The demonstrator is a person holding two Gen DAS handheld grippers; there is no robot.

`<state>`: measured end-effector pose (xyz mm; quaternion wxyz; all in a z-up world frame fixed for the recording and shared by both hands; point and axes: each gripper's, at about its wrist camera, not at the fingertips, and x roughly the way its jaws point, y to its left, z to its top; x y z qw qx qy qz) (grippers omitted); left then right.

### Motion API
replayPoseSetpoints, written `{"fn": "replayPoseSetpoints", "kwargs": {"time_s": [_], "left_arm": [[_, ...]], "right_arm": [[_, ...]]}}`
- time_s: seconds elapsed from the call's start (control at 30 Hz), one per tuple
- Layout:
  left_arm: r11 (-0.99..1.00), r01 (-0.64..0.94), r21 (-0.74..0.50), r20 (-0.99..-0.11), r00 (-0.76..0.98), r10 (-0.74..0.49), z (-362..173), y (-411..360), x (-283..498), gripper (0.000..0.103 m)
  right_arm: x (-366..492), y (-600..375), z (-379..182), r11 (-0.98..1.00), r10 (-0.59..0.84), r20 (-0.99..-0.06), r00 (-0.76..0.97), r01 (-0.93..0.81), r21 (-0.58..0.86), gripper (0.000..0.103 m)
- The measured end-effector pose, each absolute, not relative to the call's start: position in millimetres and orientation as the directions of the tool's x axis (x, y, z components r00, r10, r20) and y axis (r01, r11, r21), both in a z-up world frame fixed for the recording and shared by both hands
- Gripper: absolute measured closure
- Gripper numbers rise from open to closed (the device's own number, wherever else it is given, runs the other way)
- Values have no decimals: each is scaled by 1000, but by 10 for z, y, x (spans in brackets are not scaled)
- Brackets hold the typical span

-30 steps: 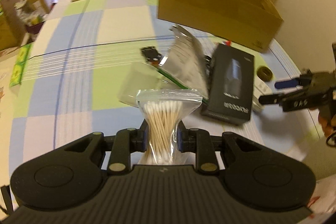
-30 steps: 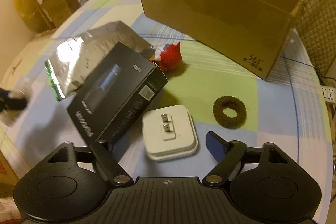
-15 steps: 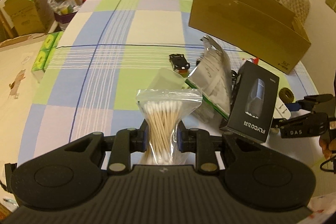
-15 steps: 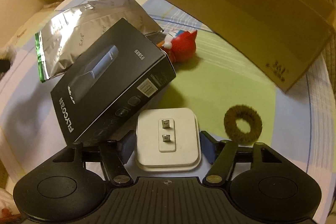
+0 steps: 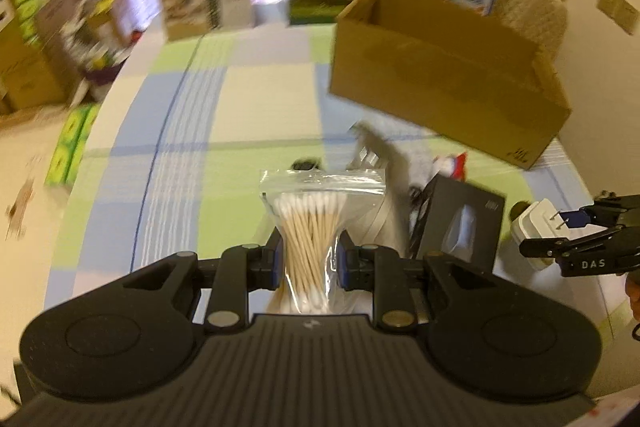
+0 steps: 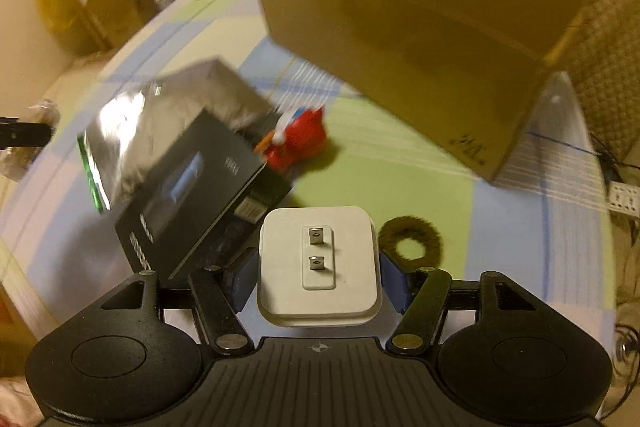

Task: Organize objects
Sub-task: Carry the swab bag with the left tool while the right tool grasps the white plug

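From the left wrist view, the left hand-held gripper (image 5: 308, 259) is clamped on a clear zip bag of cotton swabs (image 5: 314, 227), pinched at the waist so it stays upright, ahead of it the open brown cardboard box (image 5: 440, 79).

From the right wrist view, the right hand-held gripper (image 6: 319, 279) squeezes a white square plug adapter (image 6: 319, 259) by its sides, prongs up, clear of the checked surface (image 6: 400, 163).

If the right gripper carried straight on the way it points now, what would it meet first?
Probably bare tablecloth past the white charger that the right gripper holds, then the cardboard box wall. The red toy sits left of that line; depth is unclear.
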<state>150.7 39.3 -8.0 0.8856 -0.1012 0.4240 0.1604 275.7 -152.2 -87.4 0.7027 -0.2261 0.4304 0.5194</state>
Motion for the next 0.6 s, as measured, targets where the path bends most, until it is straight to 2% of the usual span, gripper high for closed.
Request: {"fn": "replayPoseSetpoints", "kwargs": {"time_s": [0.27,0.6], "left_arm": [[971,-231,-67,-752,651,104,153,515,2111,82],[989,-102,-103,-713,701,-2,276,494,2893,82]], "right_arm": [[2806,-1622,-356,467,593,-788,166,-868,169,42],[3028,-1212,72,505,666,-704,244,-843,185,42]]}}
